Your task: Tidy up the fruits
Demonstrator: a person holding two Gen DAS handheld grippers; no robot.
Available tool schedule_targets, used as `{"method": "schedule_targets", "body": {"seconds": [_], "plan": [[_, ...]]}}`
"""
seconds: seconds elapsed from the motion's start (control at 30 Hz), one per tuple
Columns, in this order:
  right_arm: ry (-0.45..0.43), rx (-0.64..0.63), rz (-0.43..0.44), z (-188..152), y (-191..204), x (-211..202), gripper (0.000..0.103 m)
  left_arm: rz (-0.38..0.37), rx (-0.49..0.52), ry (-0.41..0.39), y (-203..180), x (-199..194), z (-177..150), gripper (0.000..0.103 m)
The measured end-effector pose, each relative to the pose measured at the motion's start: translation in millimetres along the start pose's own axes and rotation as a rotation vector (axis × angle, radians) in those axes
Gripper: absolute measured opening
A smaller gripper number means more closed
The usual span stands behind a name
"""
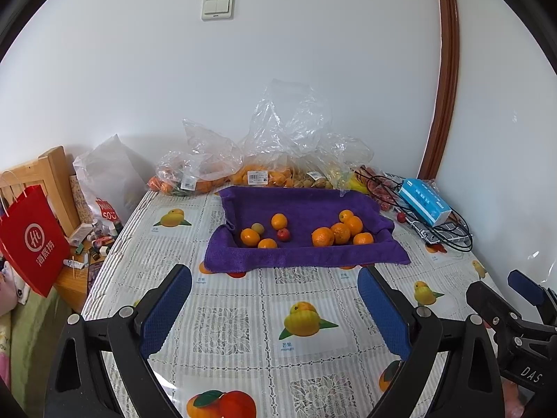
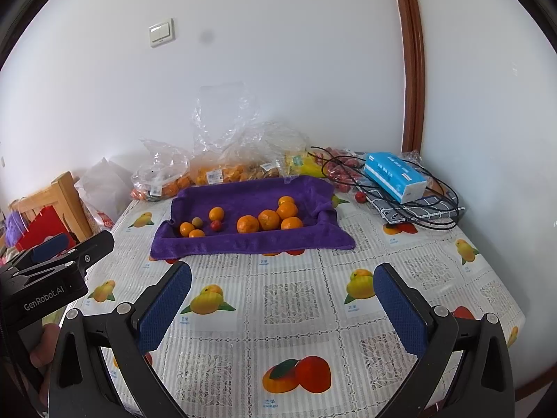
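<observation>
- Here's the table: a purple towel draped over what looks like a shallow tray, fruit already lying in it.
- On its right side, five oranges bunched together, touching one another. That pile looks sorted.
- On the left it's still mixed: three oranges, a small red fruit and a pale greenish one, loosely spaced.
- My read: partly done. The left group wants separating by kind, and there's plenty more waiting.
- Behind the towel, against the wall, clear plastic bags still hold orange fruit and smaller yellowish ones; nothing there looks unpacked yet.
- One red fruit sits loose on the tablecloth, beside the blue tissue pack and black cable.
- Left gripper: jaws spread wide, nothing between the blue pads, hovering over the cloth near the towel's front edge, aimed at the fruit.
- Right gripper: same story, gaping and empty, level with its partner, just beside it.
- Both stand back from the towel, touching no fruit.
</observation>
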State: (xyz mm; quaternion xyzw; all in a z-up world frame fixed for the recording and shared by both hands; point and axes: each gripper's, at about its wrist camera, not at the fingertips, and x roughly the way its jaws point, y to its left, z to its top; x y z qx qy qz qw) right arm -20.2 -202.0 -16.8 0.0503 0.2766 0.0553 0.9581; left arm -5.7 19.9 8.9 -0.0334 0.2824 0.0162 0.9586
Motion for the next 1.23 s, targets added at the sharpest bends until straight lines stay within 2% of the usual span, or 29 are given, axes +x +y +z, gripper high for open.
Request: {"method": "schedule_targets", "body": {"seconds": [1.23], "plan": [[0.001, -0.002, 0.004, -1.8, 6.0, -1.8, 0.103, 0.011, -0.013, 0.0, 0.0, -1.5, -1.6, 0.097]]}}
